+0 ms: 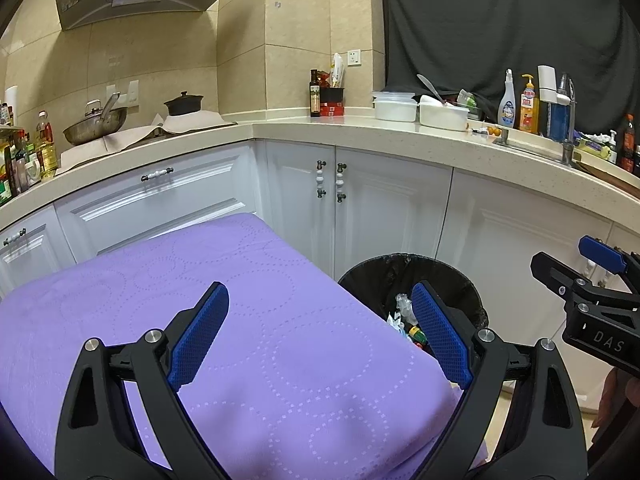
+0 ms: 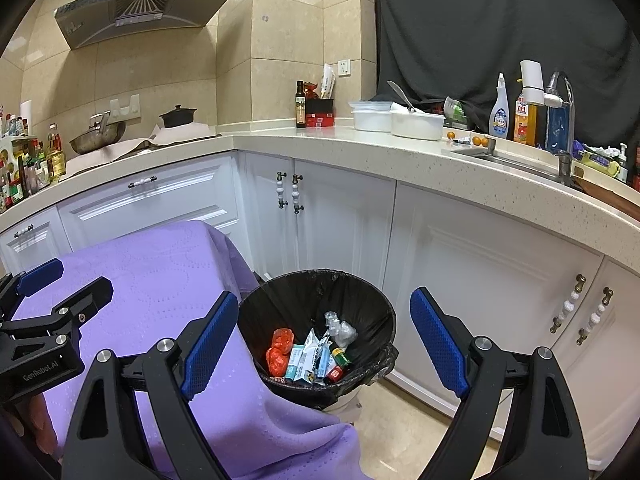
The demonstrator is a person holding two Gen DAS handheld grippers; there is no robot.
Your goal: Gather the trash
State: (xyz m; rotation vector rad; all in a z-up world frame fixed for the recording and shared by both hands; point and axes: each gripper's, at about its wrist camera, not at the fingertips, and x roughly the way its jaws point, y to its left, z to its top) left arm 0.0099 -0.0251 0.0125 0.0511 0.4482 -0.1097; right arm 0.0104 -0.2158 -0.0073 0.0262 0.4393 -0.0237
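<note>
Kitchen corner, two handheld grippers side by side, both angled down. Left gripper [image 1: 320, 332] spread wide, nothing between the blue pads [image 1: 200, 334]; only the purple cloth [image 1: 160, 300] below and between them, a smooth quilted cover over a table. Right gripper [image 2: 324, 344] likewise released, jaws far apart and empty, blue pads [image 2: 210, 344] clear of everything. Trash bin [image 2: 316, 320] framed between the right gripper's fingers and beyond their tips, lined with a black bag [image 2: 360, 304], standing on the floor just beside the hanging edge of the cloth. Trash inside the bin, at the bottom: crumpled red wrappers [image 2: 280, 350] toward the left finger, white and teal packets [image 2: 308, 360] in the middle, a small green and red bottle [image 2: 340, 362] and a clear plastic wad [image 2: 340, 330] toward the right finger. From the left wrist view, same bin partly hidden behind the right finger of the left gripper, with a few scraps showing beside that pad. Each gripper visible at the edge of the other's view, well apart, neither touching bin or trash. Past the fingertips: white cabinets [image 2: 344, 232] under a speckled countertop [image 2: 360, 148], with white tubs [image 2: 416, 124], a wok [image 2: 98, 138], a dark lidded pot [image 2: 178, 116] and cleaning bottles [image 2: 500, 108] beside the sink [image 2: 500, 158]. Range hood [image 2: 144, 12] high on the tiled wall, dark curtain [image 2: 480, 32] behind the sink side.
</note>
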